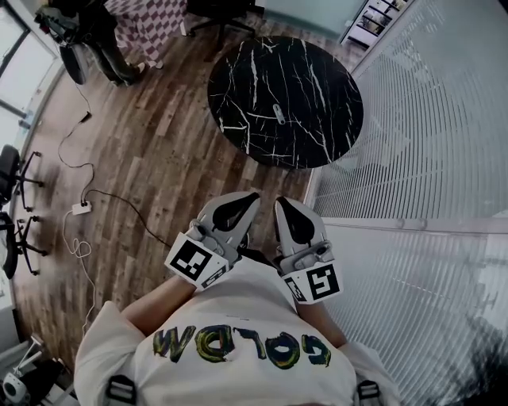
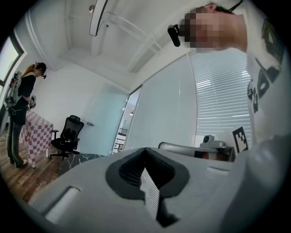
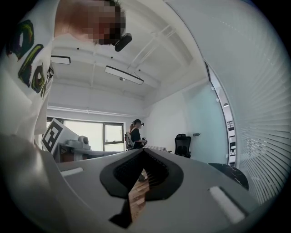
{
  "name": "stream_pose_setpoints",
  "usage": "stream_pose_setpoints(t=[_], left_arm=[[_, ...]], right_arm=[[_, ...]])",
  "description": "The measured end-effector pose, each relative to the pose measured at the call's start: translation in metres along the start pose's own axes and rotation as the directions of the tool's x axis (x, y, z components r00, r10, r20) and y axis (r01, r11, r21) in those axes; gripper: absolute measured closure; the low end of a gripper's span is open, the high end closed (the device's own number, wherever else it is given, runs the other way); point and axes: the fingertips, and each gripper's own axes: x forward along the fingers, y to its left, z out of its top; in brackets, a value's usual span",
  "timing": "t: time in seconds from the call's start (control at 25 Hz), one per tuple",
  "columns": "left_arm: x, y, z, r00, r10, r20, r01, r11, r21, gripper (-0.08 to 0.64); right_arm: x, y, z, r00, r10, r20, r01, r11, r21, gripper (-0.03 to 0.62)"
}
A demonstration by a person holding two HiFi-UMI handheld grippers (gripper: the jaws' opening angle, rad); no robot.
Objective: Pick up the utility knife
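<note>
At twelve o'clock, well ahead of both hands, the utility knife (image 1: 279, 113) lies on the round black table (image 1: 238, 135), long axis roughly twelve-to-six; your left gripper (image 1: 238, 208) and right gripper (image 1: 287, 216) are both closed and empty, the right looking marginally nearer

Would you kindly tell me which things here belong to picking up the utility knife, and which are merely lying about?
For the job:
- knife, lying on the round table
- left gripper and right gripper, both shut and empty

Lying about:
- power strip on the floor
- chair
- checked table
</note>
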Motion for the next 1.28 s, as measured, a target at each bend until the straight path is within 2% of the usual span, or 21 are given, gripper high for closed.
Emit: stream_pose_setpoints(t=[0.28, 0.56, 0.88, 1.12, 1.28], left_arm=[[0.016, 0.009, -0.004, 1.0, -0.012, -0.005, 0.012, 1.0, 0.001, 0.557], [0.045, 0.046, -0.003, 0.999, -0.032, -0.007, 0.032, 0.999, -0.021, 0.557], [0.089, 0.111, 0.029, 0.997, -0.077, 0.022, 0.078, 0.997, -0.01, 0.557], [0.107, 0.16, 0.054, 0.995, -0.098, 0.033, 0.097, 0.995, 0.013, 0.557], [0.114, 0.194, 0.06, 0.995, -0.097, 0.034, 0.098, 0.995, -0.005, 0.557]], right_arm=[[0.011, -0.016, -0.014, 1.0, -0.005, -0.01, 0.005, 1.0, 0.003, 0.59], [0.047, -0.04, -0.011, 0.999, -0.034, 0.001, 0.034, 0.999, 0.004, 0.589], [0.121, -0.077, 0.01, 0.998, -0.059, 0.028, 0.059, 0.998, -0.031, 0.589], [0.178, -0.089, 0.027, 0.997, -0.05, 0.064, 0.053, 0.997, -0.048, 0.59], [0.21, -0.095, 0.028, 0.996, -0.059, 0.062, 0.063, 0.996, -0.058, 0.59]])
